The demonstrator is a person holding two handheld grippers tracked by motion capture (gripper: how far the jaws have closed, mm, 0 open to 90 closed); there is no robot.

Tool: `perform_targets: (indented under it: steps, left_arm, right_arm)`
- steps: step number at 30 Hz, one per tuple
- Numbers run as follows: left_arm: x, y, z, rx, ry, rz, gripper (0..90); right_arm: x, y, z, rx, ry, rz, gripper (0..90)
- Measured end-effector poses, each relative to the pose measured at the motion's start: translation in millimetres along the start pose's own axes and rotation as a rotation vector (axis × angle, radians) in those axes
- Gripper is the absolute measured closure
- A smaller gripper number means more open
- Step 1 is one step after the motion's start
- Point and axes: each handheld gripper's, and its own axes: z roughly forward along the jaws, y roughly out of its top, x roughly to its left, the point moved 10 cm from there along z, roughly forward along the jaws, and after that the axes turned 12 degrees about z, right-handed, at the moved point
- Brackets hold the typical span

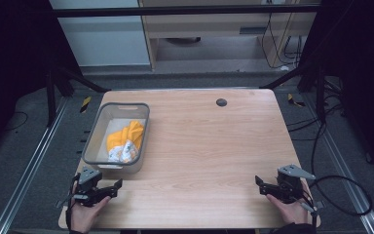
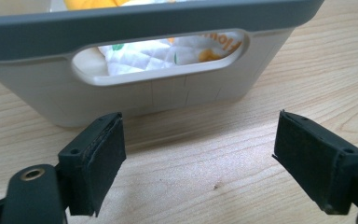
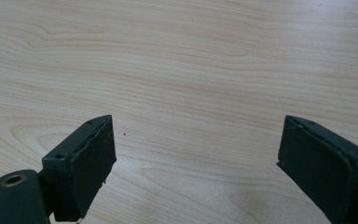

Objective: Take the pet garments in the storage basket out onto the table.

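A grey plastic bin (image 1: 94,141) stands on the left side of the wooden table (image 1: 209,146). Inside it lies an orange and white quilted cloth (image 1: 125,140). My left gripper (image 1: 114,187) rests near the table's front left corner, just in front of the bin, open with nothing between its jaws. In the left gripper view the bin's near wall (image 2: 168,93) with its handle slot is close ahead, and the cloth (image 2: 144,53) shows through the slot. My right gripper (image 1: 260,185) sits at the front right of the table, open and empty, over bare wood (image 3: 191,84).
A small dark round grommet (image 1: 221,102) is set in the table near its far edge. Cables (image 1: 341,195) trail off the table's right side. Metal rails and dark stands flank the table; cabinets stand beyond it.
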Motion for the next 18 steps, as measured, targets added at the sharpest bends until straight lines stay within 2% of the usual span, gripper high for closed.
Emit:
perform_targets:
  steps: [4,9,12,18]
  left_arm:
    - [0.3,1.1,-2.7,-0.005,-0.002,-0.004,17.0]
    - [2.2,5.7,-8.0,-0.025,0.015,0.002,17.9]
    - [2.4,8.6,-11.8,-0.043,0.002,-0.014,17.9]
    - [2.3,16.3,-18.0,-0.067,0.003,-0.001,17.9]
  right_arm:
    - [-0.9,-0.4,-0.4,-0.003,-0.005,-0.004,10.9]
    - [0.5,0.1,-0.5,-0.007,0.001,-0.006,10.5]
    - [1.7,-0.2,0.3,-0.004,0.004,-0.014,10.1]
    - [3.3,0.1,0.3,-0.006,0.008,-0.024,9.9]
